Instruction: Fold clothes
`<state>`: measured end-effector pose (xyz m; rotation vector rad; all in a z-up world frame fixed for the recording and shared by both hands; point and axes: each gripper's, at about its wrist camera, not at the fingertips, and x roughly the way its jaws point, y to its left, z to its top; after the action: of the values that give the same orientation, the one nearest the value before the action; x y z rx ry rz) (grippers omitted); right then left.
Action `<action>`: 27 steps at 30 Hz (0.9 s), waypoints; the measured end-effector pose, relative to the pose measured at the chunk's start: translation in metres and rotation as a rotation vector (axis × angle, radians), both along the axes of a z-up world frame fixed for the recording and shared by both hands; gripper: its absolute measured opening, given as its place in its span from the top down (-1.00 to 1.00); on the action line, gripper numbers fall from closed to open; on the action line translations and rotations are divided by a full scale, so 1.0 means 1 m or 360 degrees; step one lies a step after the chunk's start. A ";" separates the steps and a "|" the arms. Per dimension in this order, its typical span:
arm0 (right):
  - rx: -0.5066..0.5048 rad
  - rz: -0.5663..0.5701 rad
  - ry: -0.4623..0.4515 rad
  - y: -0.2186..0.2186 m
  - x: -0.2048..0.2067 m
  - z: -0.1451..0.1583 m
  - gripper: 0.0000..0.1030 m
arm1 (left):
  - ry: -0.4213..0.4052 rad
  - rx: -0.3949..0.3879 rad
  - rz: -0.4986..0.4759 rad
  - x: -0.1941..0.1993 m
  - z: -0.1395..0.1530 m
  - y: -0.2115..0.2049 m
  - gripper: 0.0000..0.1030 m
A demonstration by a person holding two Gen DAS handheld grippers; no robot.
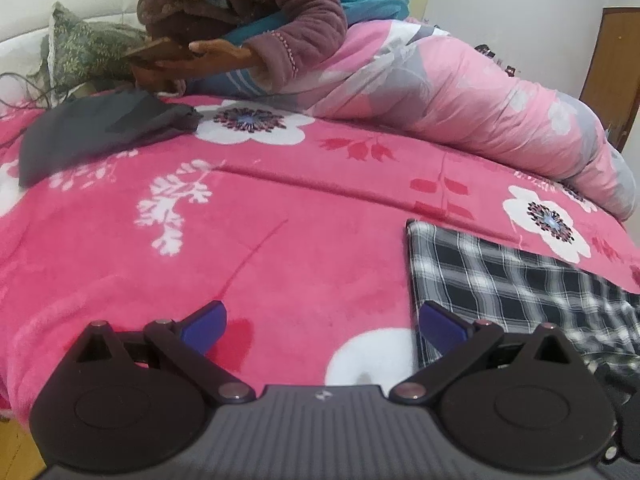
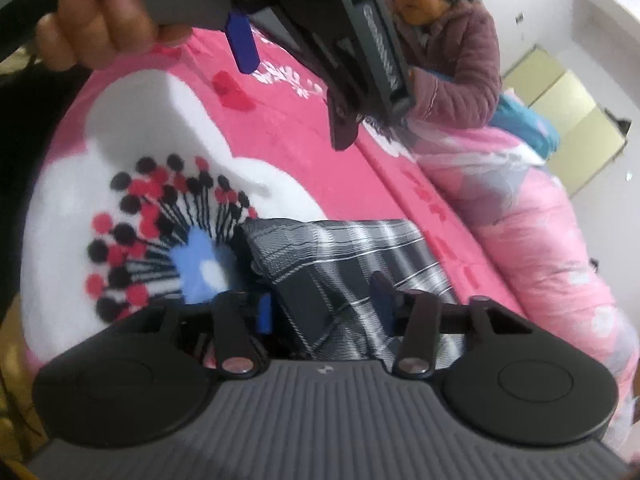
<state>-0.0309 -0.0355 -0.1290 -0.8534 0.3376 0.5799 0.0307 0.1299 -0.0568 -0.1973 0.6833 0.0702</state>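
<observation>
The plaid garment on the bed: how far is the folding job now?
The plaid garment already lies as a flat rectangle on the pink blanket. The right gripper is open around its edge; the left gripper is open, empty. The dark garment lies loosely, apparently unfolded.

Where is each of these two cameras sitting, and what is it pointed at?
Left wrist: rides the left gripper, looking across the pink blanket at the plaid garment; only its open blue-tipped fingers show.
Right wrist: rides the right gripper, low over the plaid garment; a hand holding the other gripper shows above.
Shared: plaid garment, pink blanket, person in purple jacket.
</observation>
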 end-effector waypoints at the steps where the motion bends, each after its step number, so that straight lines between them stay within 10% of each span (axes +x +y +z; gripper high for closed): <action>1: 0.0026 -0.0010 0.0017 0.002 0.003 0.000 0.48 | -0.0012 -0.0005 -0.0016 0.003 0.001 0.000 -0.99; 11: 0.0484 -0.0148 0.0158 -0.027 0.013 0.010 0.81 | 0.0188 -0.0323 -0.0328 0.095 -0.011 -0.019 -0.88; 17: 0.0731 -0.0205 0.0299 -0.045 0.025 0.013 0.81 | 0.0334 -0.0292 -0.0397 0.143 -0.032 -0.044 -0.34; 27: 0.0887 -0.0120 0.0374 -0.060 0.031 0.001 0.78 | 0.0316 -0.0259 -0.0424 0.182 -0.047 -0.050 -0.16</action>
<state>0.0003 -0.0960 -0.1282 -0.2356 0.3938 0.6627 0.2128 0.0796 -0.1041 -0.2561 0.9088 -0.2245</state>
